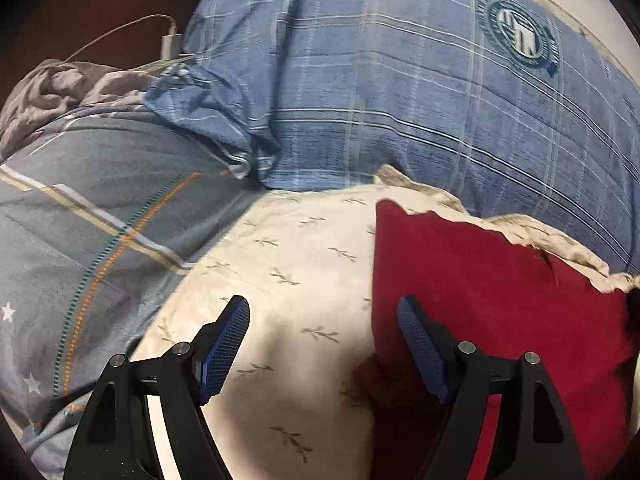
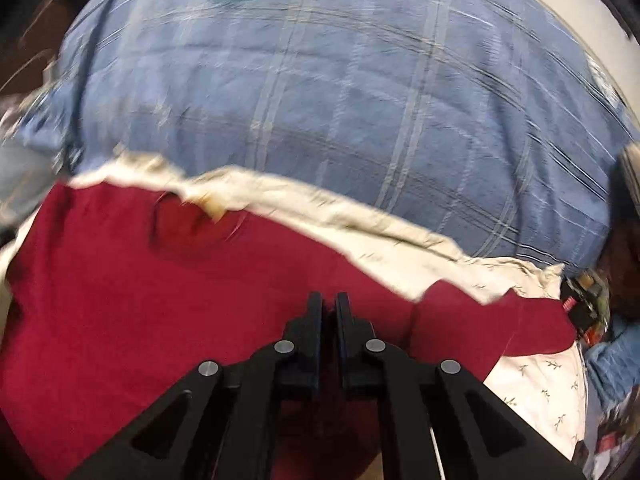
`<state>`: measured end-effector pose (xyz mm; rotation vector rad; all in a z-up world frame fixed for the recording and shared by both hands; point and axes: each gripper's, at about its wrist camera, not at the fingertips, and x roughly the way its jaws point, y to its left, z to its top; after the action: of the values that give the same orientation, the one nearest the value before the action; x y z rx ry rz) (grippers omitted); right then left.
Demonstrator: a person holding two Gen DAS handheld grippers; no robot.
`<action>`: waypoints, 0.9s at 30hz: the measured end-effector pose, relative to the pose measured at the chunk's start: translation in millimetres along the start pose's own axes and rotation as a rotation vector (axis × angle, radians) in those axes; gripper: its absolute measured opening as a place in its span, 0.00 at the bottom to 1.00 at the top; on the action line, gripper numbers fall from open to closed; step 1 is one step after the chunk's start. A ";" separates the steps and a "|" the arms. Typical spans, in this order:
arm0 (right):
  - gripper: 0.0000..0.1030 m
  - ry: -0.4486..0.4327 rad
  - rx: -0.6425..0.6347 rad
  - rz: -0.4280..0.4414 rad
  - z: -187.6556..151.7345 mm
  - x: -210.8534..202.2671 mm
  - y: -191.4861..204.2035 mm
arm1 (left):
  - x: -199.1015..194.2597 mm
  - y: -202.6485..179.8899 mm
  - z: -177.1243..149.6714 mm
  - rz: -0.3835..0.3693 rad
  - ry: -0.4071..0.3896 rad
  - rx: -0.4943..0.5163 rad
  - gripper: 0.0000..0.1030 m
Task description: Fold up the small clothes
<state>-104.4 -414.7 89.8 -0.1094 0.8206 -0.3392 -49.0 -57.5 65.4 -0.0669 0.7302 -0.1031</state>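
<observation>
A dark red garment lies flat on a cream sheet with small leaf prints. In the left wrist view my left gripper is open and empty, hovering over the sheet with its right finger at the garment's left edge. In the right wrist view the red garment fills the lower half, with its neck opening at the upper left. My right gripper is shut on a fold of the red garment near its middle. The view is blurred by motion.
A big blue plaid pillow lies just beyond the garment, also in the right wrist view. A grey-blue striped duvet bunches at the left. A white charger and cable lie at the far left. Dark clutter sits at the right.
</observation>
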 end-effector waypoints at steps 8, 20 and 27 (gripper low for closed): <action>0.37 0.022 0.126 0.122 -18.9 -1.2 -9.9 | 7.4 -19.2 -4.8 -0.043 0.032 0.096 0.74; 0.61 0.023 0.287 0.157 -33.1 -23.5 -72.6 | -0.4 -47.3 1.5 -0.053 0.046 0.172 0.74; 0.90 0.077 0.684 0.132 -31.2 1.7 -194.1 | 2.5 -63.3 -0.9 -0.157 0.103 0.173 0.74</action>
<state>-175.5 -596.8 111.2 0.5968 0.7453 -0.4839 -52.2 -120.6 69.2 0.0464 0.8155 -0.3212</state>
